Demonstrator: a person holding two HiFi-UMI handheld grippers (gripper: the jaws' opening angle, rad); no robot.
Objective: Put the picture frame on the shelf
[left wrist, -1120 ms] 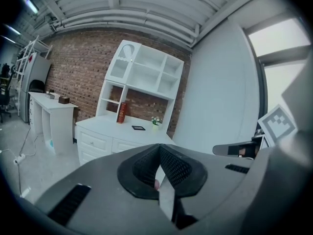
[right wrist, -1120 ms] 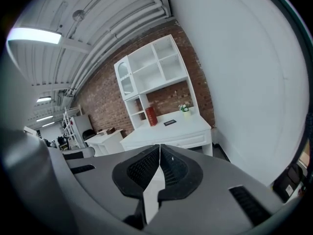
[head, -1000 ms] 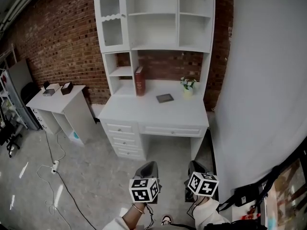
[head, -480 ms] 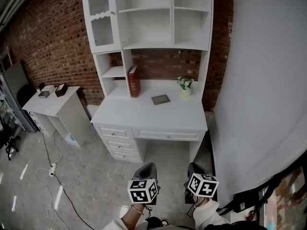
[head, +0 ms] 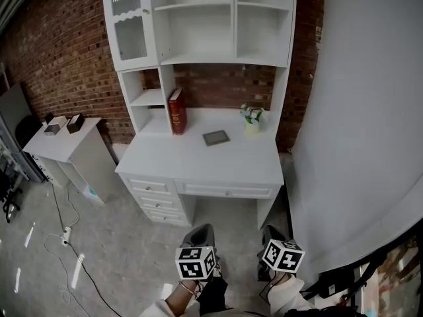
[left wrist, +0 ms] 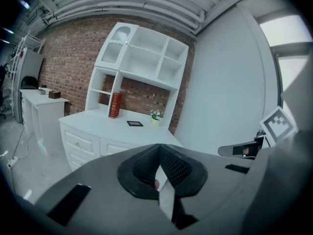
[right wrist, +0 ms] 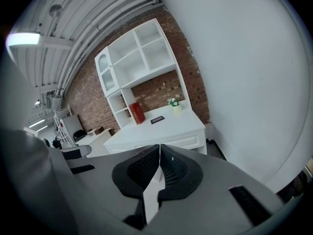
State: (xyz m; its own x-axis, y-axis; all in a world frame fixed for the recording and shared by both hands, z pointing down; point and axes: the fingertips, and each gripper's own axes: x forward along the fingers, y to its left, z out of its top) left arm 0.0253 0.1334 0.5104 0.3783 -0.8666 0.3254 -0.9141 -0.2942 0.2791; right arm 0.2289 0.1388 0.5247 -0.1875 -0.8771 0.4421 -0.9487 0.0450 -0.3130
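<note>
**Approach to the desk, both tools empty**

The left tool [head: 199, 235] and the right tool [head: 272, 234] are held low over the floor, well short of the red book [head: 175, 111]. Each has its jaws pressed together with nothing between them. The picture frame [head: 216, 137] lies flat on the tabletop [head: 198, 162], to the right of the red book and between it and the small flower pot [head: 251, 119].

The step in hand is judged to be the walk-up. To do it well, one tool should open before it reaches the frame. Because the frame lies flat, its edge nearer the person looks like the easiest grip.

The white shelf unit [head: 198, 59] rises above the red book, with open bays free. The flower pot, beyond the frame from the book, could be knocked. A side table [head: 73, 144] and a floor cable [head: 66, 233] lie far to the left of the book, outside the path.
</note>
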